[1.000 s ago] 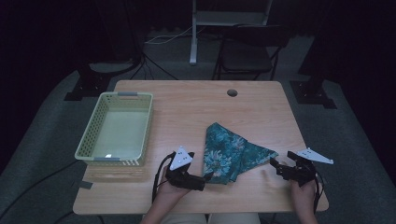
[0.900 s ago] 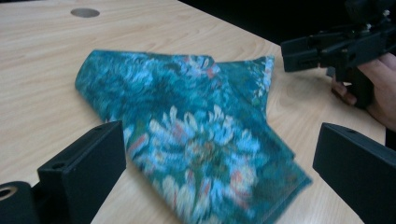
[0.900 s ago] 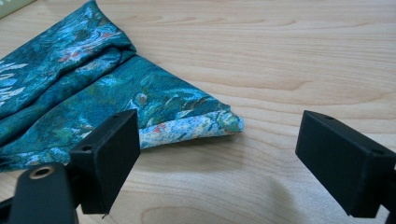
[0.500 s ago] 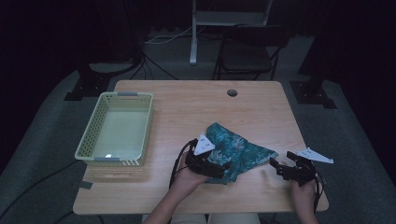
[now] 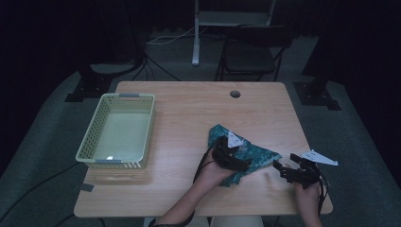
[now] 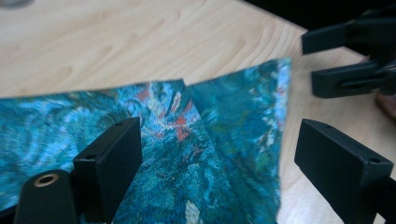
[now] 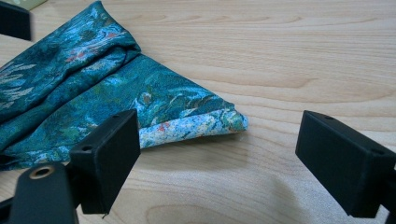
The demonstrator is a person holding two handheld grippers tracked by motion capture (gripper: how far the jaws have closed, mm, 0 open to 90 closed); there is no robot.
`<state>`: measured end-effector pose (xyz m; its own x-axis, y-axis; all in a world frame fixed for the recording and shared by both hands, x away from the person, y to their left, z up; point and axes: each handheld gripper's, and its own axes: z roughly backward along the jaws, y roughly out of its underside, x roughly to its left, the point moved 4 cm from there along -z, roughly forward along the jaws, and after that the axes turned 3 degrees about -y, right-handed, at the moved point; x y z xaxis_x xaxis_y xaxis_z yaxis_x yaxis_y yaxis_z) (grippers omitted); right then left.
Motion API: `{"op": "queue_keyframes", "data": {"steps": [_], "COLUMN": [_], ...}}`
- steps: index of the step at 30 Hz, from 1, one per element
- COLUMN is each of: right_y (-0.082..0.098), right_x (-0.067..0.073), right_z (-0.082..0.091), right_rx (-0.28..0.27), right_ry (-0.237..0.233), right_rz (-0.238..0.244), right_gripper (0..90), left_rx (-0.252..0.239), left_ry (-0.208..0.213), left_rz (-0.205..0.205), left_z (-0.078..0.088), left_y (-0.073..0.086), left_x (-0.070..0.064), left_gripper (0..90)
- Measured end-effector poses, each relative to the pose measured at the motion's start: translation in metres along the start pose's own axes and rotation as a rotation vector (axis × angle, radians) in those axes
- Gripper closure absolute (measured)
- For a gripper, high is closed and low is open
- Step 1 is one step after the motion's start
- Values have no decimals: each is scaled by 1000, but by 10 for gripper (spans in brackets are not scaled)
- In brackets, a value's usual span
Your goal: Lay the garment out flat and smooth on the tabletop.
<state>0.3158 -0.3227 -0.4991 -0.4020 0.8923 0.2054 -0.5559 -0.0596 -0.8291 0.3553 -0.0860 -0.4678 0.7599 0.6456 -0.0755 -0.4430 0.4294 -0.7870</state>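
We find a folded teal patterned cloth (image 5: 246, 153) lying flat on the light wooden tabletop (image 5: 189, 109), toward its near right corner, with one folded point reaching toward the right edge. In the high view the left gripper (image 5: 231, 158) is positioned over the cloth's near portion, the person's left hand (image 5: 213, 171) behind it and the forearm entering from the near edge. In the left gripper view its two black jaws stand wide apart above the fabric, grasping nothing; we see layered folds of the cloth (image 6: 187, 154) between and below them, with bare wood beyond the cloth's edge. The right gripper (image 5: 295, 171) rests near the right end of the near edge, just beside the cloth's pointed end, held by the person's right hand (image 5: 307, 196). In the right gripper view its jaws are likewise spread and hold nothing; the cloth's folded corner (image 7: 154, 102) lies on the wood ahead of them, its paler underside showing along the lower fold. A pale green perforated plastic basket (image 5: 97, 137) sits near the left edge, well apart from the cloth. A small round hole (image 5: 235, 94) shows near the far edge.
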Motion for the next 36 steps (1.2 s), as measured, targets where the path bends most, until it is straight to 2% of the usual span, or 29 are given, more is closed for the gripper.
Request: {"op": "queue_keyframes", "data": {"steps": [2,4,7,8,9,10,12,14,20,22,24,25,27,29,36], "right_y": [0,0,0,0,0,0,0,0,0,0,0,0,0,0,0], "right_x": [0,0,0,0,0,0,1,1,1,1,1,1,1,0,0], "right_z": [0,0,0,-1,-1,-1,-1,-1,-2,-2,-2,-2,-2,-2,-2], "right_rx": [1,3,5,6,11,12,13,14,21,24,24,24,24,26,28], "right_ry": [-2,-4,-4,-5,-4,-5,-4,-3,-3,-4,-4,-4,-6,-8,-10], "right_rz": [1,2,2,3,3,4,4,5,5,6,5,5,3,2,1], "right_gripper": [133,133,133,133,133,133,133,133,133,133,133,133,133,133,133], "left_rx": [47,70,99,110,114,116,108,94,61,33,-3,-3,-41,-48,-105], "left_ry": [-12,-48,-56,-69,-69,-58,-65,-46,12,10,18,18,12,-6,-60], "left_rz": [-9,-19,-19,-40,-37,-38,-27,-31,36,34,54,54,54,57,112], "left_z": [-8,-13,-18,-20,-21,-20,-19,-17,-10,-6,0,0,9,15,46], "left_y": [2,5,9,11,13,14,16,18,20,19,16,16,10,9,12], "left_x": [0,1,1,1,1,2,4,9,19,20,21,21,23,27,55], "left_gripper": [173,209,228,228,274,277,360,474,694,788,839,850,851,851,851]}}
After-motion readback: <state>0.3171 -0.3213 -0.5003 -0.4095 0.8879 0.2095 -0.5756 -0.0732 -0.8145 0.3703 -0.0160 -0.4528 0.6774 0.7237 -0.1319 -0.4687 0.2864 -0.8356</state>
